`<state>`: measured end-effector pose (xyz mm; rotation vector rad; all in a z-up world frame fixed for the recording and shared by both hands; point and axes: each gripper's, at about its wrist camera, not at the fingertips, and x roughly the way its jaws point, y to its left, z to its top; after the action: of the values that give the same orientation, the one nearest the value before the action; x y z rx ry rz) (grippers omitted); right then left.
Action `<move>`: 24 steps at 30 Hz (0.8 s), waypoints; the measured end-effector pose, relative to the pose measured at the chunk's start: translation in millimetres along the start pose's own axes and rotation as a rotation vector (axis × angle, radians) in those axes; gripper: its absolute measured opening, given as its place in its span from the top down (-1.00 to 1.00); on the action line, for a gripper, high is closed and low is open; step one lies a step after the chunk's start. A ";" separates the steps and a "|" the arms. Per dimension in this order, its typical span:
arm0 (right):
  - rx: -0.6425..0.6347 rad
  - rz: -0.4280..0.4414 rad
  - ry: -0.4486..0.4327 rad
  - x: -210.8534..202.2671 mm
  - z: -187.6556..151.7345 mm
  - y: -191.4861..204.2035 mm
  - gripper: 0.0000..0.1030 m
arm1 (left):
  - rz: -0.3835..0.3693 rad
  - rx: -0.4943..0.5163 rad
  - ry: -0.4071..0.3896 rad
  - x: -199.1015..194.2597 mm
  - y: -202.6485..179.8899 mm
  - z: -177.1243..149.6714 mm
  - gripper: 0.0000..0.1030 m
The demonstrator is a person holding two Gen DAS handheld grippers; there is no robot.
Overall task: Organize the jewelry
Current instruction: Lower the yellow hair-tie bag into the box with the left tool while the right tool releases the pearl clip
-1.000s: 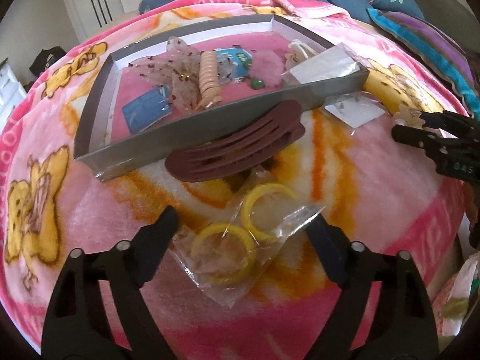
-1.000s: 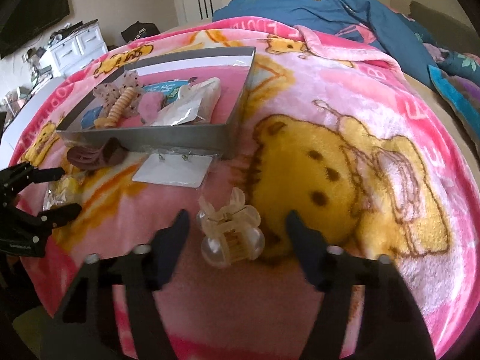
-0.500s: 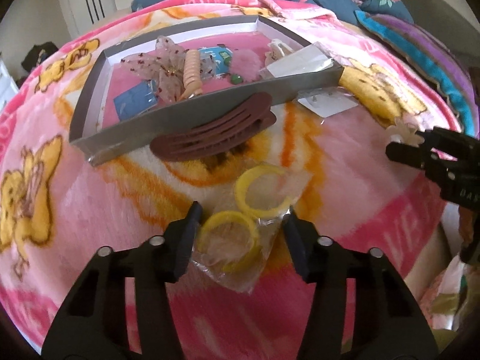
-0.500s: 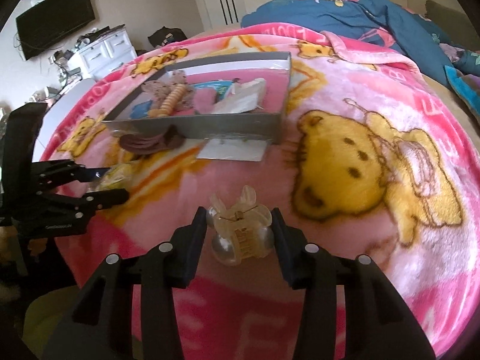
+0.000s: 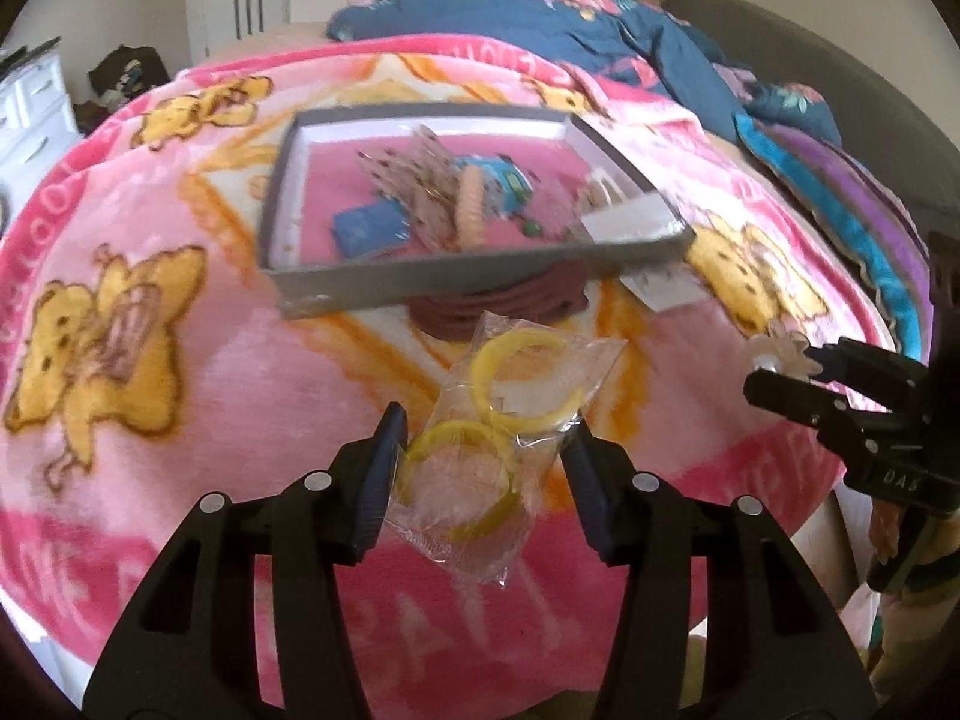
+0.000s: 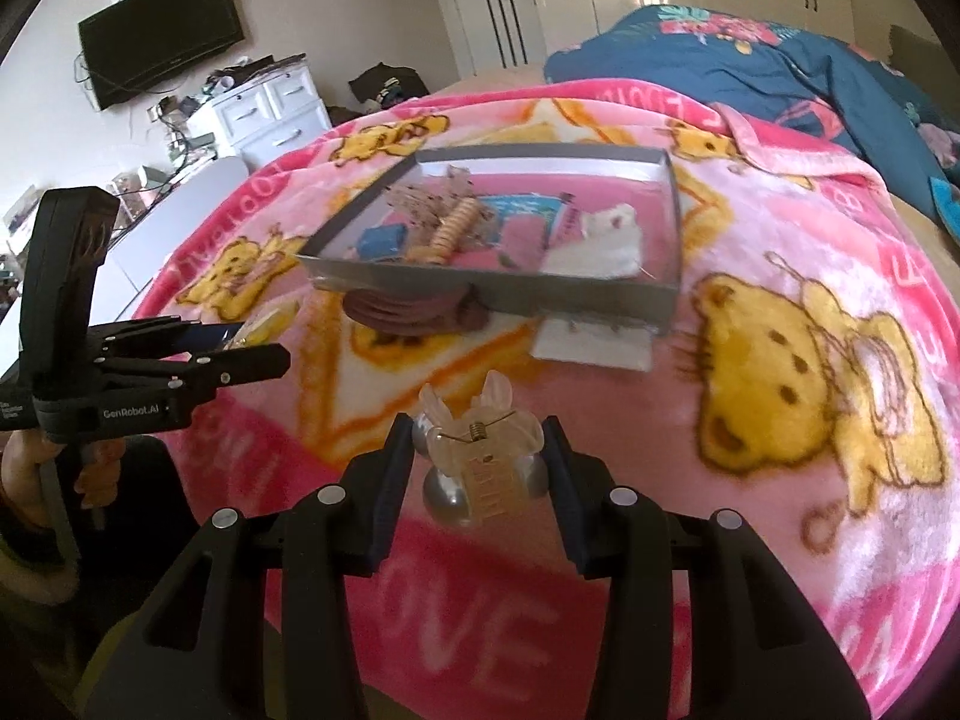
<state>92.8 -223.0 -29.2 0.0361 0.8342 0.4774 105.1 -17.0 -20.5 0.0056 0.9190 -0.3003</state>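
My left gripper (image 5: pixel 485 438) is shut on a clear plastic bag with two yellow bangles (image 5: pixel 498 420) and holds it above the pink blanket. My right gripper (image 6: pixel 477 444) is shut on a translucent beige hair claw clip (image 6: pixel 480 462), also lifted off the blanket; the clip shows in the left wrist view (image 5: pixel 780 354). A grey tray (image 5: pixel 456 285) (image 6: pixel 600 297) with hair accessories and small packets lies ahead on the blanket. A maroon comb clip (image 5: pixel 498 306) (image 6: pixel 414 309) lies against the tray's near wall.
A white earring card (image 5: pixel 666 288) (image 6: pixel 591 348) lies by the tray's near right corner. A blue floral duvet (image 6: pixel 780 60) is heaped at the far side. A white dresser (image 6: pixel 264 114) stands left of the bed. The blanket's edge drops off just below both grippers.
Both grippers closed on their items and lifted them up and back from the blanket: left with the bangle bag, right with the claw clip.
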 end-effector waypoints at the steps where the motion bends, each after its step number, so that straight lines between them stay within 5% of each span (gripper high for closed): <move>1: -0.003 0.004 -0.003 -0.1 2.8 2.7 0.19 | 0.004 -0.007 -0.006 -2.7 2.9 0.9 0.16; 24: -0.064 0.085 -0.047 12.2 52.2 45.1 0.19 | 0.071 -0.144 -0.120 -36.1 57.2 15.8 0.16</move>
<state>119.6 -169.5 7.3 0.0238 0.7732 0.5808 111.8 44.8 10.4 -0.1113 0.8176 -0.1664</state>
